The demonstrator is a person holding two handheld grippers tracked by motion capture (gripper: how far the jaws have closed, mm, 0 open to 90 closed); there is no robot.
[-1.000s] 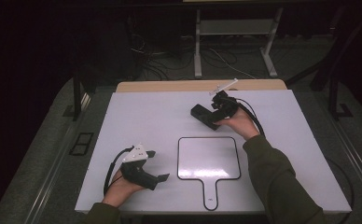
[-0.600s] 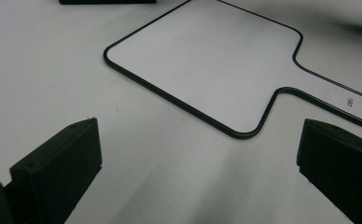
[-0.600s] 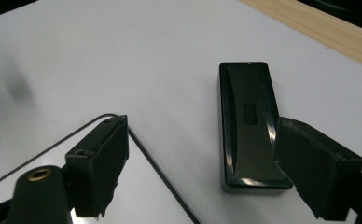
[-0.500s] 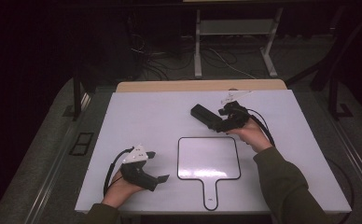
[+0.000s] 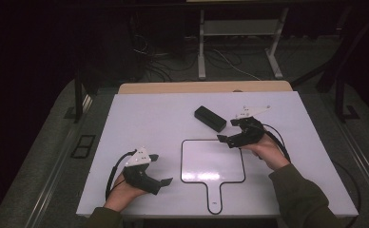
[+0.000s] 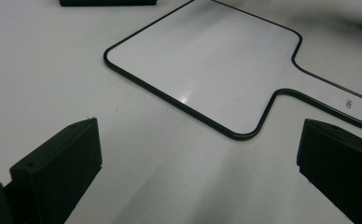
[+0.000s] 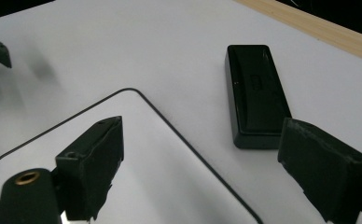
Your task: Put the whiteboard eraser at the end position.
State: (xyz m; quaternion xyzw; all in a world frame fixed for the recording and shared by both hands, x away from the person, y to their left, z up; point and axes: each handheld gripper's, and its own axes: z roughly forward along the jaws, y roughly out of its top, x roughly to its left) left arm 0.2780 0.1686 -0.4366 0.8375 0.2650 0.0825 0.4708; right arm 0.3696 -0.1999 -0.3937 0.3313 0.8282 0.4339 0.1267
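A white paddle-shaped board (image 5: 213,161) with a thin black rim lies flat on the white table, handle toward the person. A black oblong block (image 5: 210,118) lies just beyond its far edge. My right gripper (image 5: 227,131) hovers at the board's far right corner, a short way right of the block. Its jaws have just been opening, with nothing between them. In the right gripper view the block (image 7: 256,93) lies ahead by the right jaw and the board (image 7: 137,163) below. My left gripper (image 5: 160,169) rests open left of the board (image 6: 216,60), holding nothing.
The white tabletop (image 5: 144,118) has a wooden strip (image 5: 173,88) along its far edge. Beyond it, a metal stand (image 5: 201,52) and loose cables (image 5: 154,52) lie on the dark floor. A black cable (image 5: 113,171) loops from the left gripper.
My right gripper has drawn away from the black block, moving right and toward the person, and its jaws stand wider. The block stays put. The left hand has not moved.
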